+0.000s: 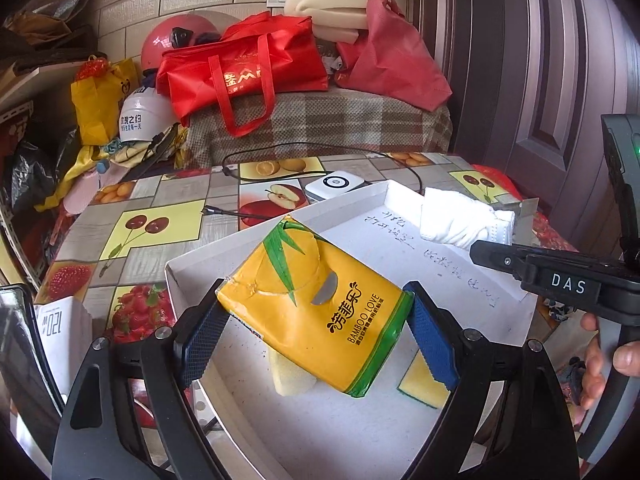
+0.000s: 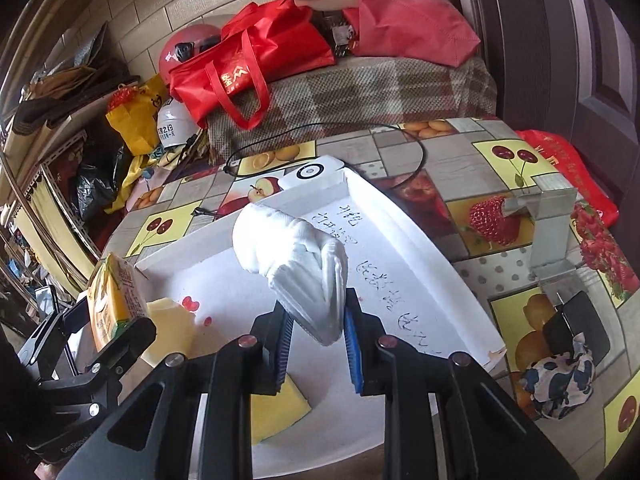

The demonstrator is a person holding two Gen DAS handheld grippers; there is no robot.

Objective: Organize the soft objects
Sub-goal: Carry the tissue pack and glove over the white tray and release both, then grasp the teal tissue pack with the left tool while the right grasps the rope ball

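Observation:
A yellow tissue pack point(image 1: 320, 300) hangs tilted over the white tray point(image 1: 360, 432), and my left gripper point(image 1: 316, 314) is shut on it, one blue pad on each end. Under it lie a pale foam sponge point(image 1: 292, 380) and a yellow-green sponge point(image 1: 420, 384). My right gripper point(image 2: 318, 320) is shut on a bundled white cloth point(image 2: 288, 244), held above the tray's handwritten floor point(image 2: 400, 280). From the right wrist view the tissue pack point(image 2: 112, 300) and a left finger point(image 2: 128, 336) show at the left edge, with the pale sponge point(image 2: 172, 328) and the yellow sponge point(image 2: 280, 408) lying in the tray.
A white power bank point(image 1: 336, 184) with a black cable lies behind the tray on the fruit-print tablecloth point(image 1: 140, 232). Right of the tray stand a metal bracket point(image 2: 548, 232) and a patterned fabric bundle point(image 2: 560, 384). Red bags point(image 1: 248, 68) and a helmet are piled beyond the table.

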